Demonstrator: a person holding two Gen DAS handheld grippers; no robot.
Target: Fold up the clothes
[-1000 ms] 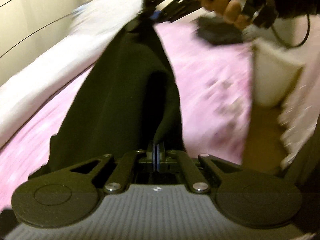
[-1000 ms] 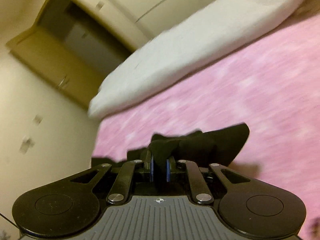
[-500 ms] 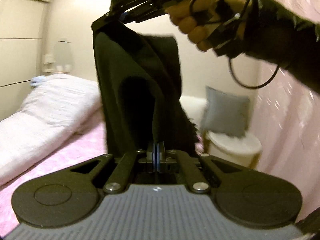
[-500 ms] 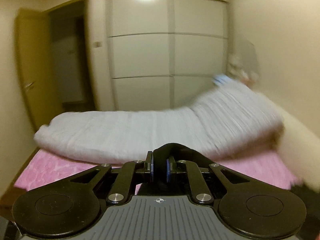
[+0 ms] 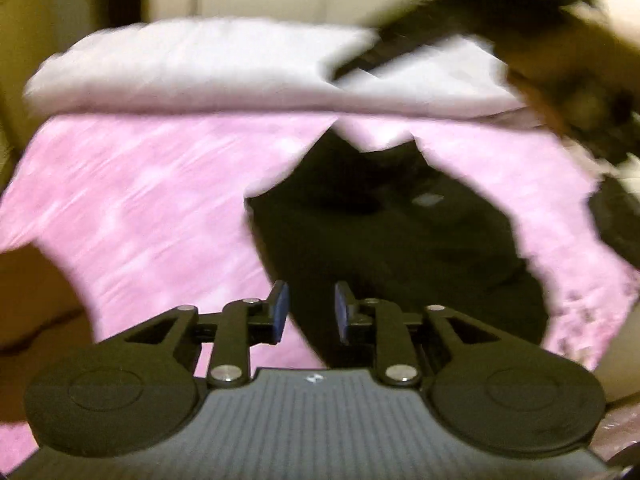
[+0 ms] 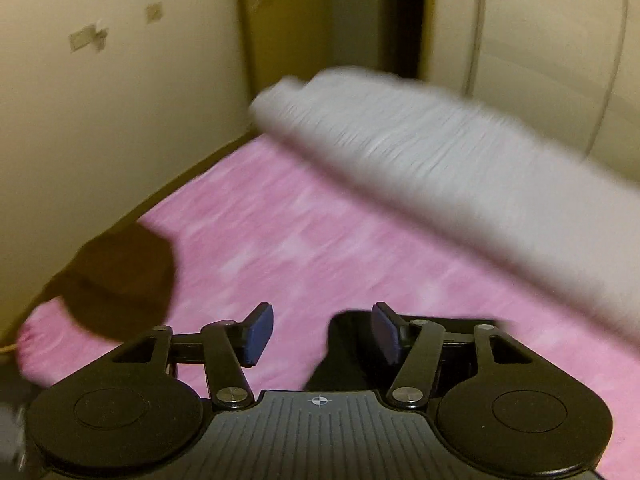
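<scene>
Left wrist view shows the black garment (image 5: 400,240) dropped on the pink bedspread (image 5: 140,200), left gripper (image 5: 308,312) and right gripper (image 6: 320,334) both opening and pinching nothing; next likely regrasp an edge to fold.

The wide pink patterned bedspread (image 5: 132,196) lies bare to the left of the crumpled black cloth garment (image 5: 400,240), so a claw has room to pass there, and in the right wrist view the same pink cover runs clear up to the cream wall (image 6: 100,140). At the far side, the long white rolled duvet (image 5: 208,68) stretches across the bed and bars the way. The right hand (image 5: 568,64) with its dark claw, blurred, hangs over the upper right.
</scene>
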